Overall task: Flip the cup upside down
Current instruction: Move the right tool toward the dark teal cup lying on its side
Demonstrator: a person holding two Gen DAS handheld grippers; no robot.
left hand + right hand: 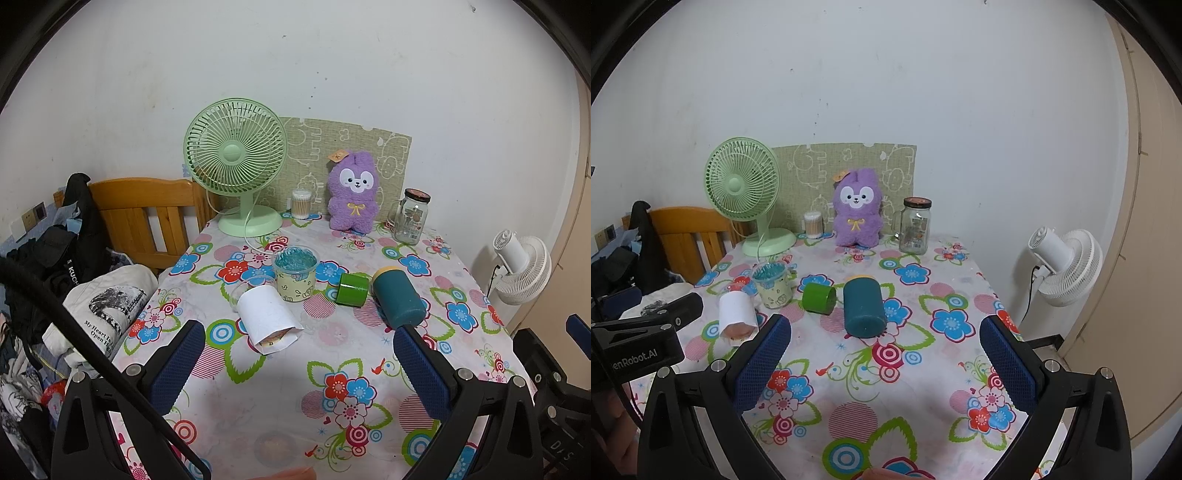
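The table (266,413) wears a floral tablecloth (871,373) and stands against a white wall. On it, everything can be placed from the teal cup (399,299), the task's thing, which lies on its side near the middle of the cloth with its flat base turned toward the cameras and a yellowish rim at its far end.

Far behind the cup and to its left stands the green desk fan (236,166), upright on its round base at the table's back edge. Off the table, well to the right of the cup, a white fan (1067,266) is mounted low by the wall. Directly behind the cup, against a patterned green mat (343,147), sits a purple plush bunny (857,214). Behind the cup and slightly right is a clear glass jar (412,218) with a dark lid.

Both grippers hover in front of the cup, nearer the cameras. The left gripper (299,354) has its blue-padded fingers spread wide with nothing between them; the right gripper (886,354) likewise stands wide apart and grips nothing.

Left of the cup, well apart, a white paper-wrapped roll (267,317) lies on its side. Between that roll and the cup stands a cream cartoon-printed cup (295,273) filled with something teal. Just beside the teal cup's left, a small green cup (352,290) lies tipped over. A swab container (813,224) stands at the back.
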